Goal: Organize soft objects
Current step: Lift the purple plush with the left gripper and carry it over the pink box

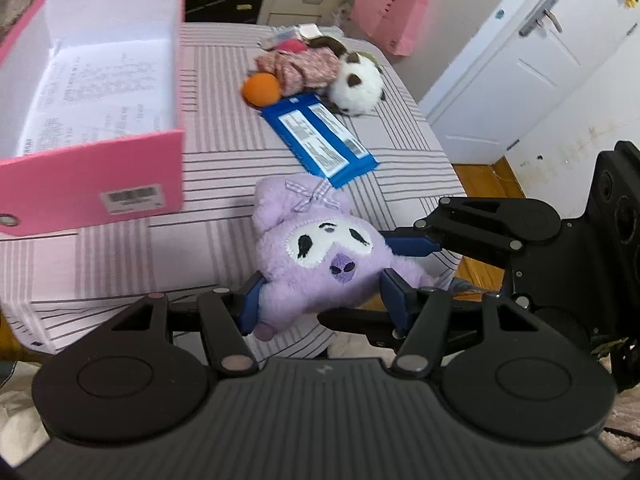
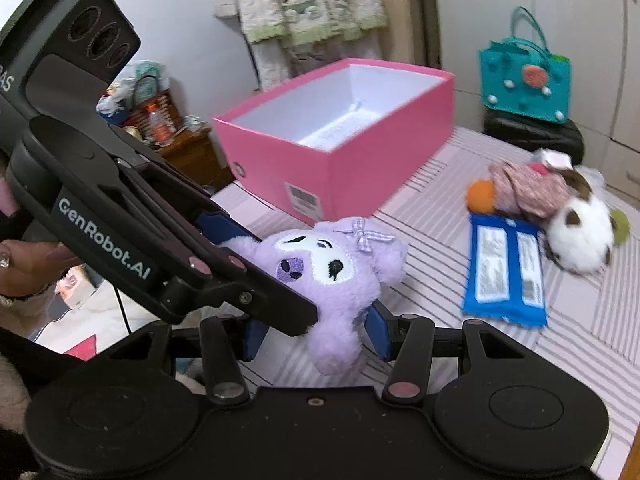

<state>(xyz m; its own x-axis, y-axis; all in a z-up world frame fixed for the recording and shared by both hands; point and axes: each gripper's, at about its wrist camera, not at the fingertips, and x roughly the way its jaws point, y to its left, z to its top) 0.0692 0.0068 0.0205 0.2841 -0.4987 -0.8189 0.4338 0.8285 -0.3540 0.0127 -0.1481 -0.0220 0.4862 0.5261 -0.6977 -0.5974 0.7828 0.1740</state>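
Purple plush [image 1: 320, 256], fluffy, rounded, embroidered white face patch, checked ribbon bow on top, is pinched between both grippers above the near edge of the bed.

Left wrist view: left gripper [image 1: 324, 300] has its blue-padded fingers [image 1: 250, 308] pressed into the lower sides of the plush, fur bulging around them. Right gripper [image 1: 404, 242] comes in from the right, black jointed linkage, one blue pad touching the plush beside the face; its other finger is hidden behind the toy. Bed [image 1: 224, 184] has a smooth pink sheet with thin dark stripes in a grid. Pink box [image 1: 92, 120], rigid cardboard, rectangular, white inside with printed paper on its floor, barcode label on the near wall, sits on the bed at left, well apart from the plush. Blue packet [image 1: 320, 136], flat glossy plastic with white labels, lies just behind the plush. Farther back: orange ball [image 1: 262, 89], matte and round; a crumpled pinkish knit fabric [image 1: 304, 68]; a white fuzzy plush [image 1: 356, 88] with brown patches, touching the packet's far end.

Right wrist view: right gripper [image 2: 316, 336] fingers [image 2: 378, 330] clamp the plush [image 2: 336, 276] bottom. Left gripper [image 2: 224, 240] body crosses from the left, its linkage covering the plush's left side. Pink box [image 2: 340, 168] behind, open top. Blue packet [image 2: 504, 272], orange ball [image 2: 482, 196], white fuzzy plush [image 2: 580, 240] at right. Teal felt bag [image 2: 524, 80] on a black cushion beyond the bed.
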